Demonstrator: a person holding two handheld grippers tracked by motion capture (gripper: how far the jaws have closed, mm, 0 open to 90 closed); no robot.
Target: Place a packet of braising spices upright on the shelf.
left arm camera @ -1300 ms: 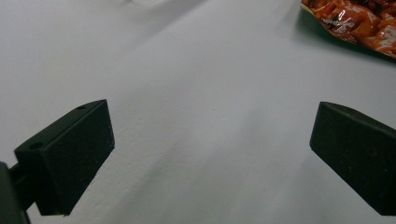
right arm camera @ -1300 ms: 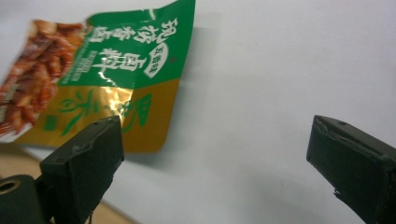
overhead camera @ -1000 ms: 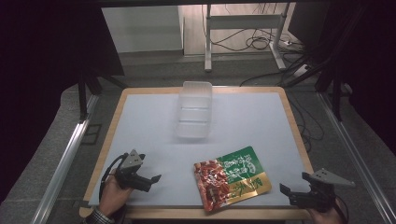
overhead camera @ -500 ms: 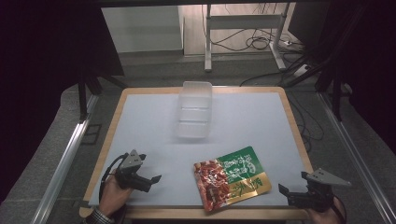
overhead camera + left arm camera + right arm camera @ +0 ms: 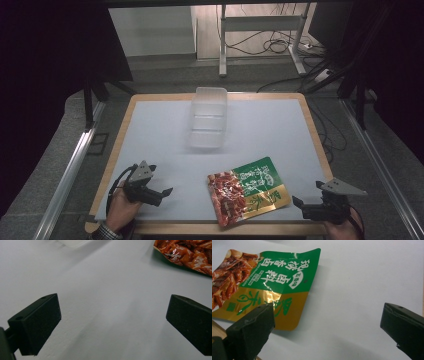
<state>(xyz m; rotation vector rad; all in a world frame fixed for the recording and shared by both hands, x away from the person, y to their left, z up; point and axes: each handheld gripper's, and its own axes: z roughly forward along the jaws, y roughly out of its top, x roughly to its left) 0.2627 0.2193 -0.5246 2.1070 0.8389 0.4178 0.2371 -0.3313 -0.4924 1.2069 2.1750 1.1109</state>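
Observation:
A flat snack pouch, green, gold and red, lies near the table's front edge, right of centre. A clear plastic container stands at the back middle of the white table top. My left gripper rests low at the front left, held by a hand, jaws wide apart over bare table. My right gripper sits at the front right corner, open, just right of the pouch. The pouch's red end shows at the top right of the left gripper view.
The white table top has a wooden rim. Metal rails run along both sides on the floor. A metal stand and cables lie beyond the table's far edge.

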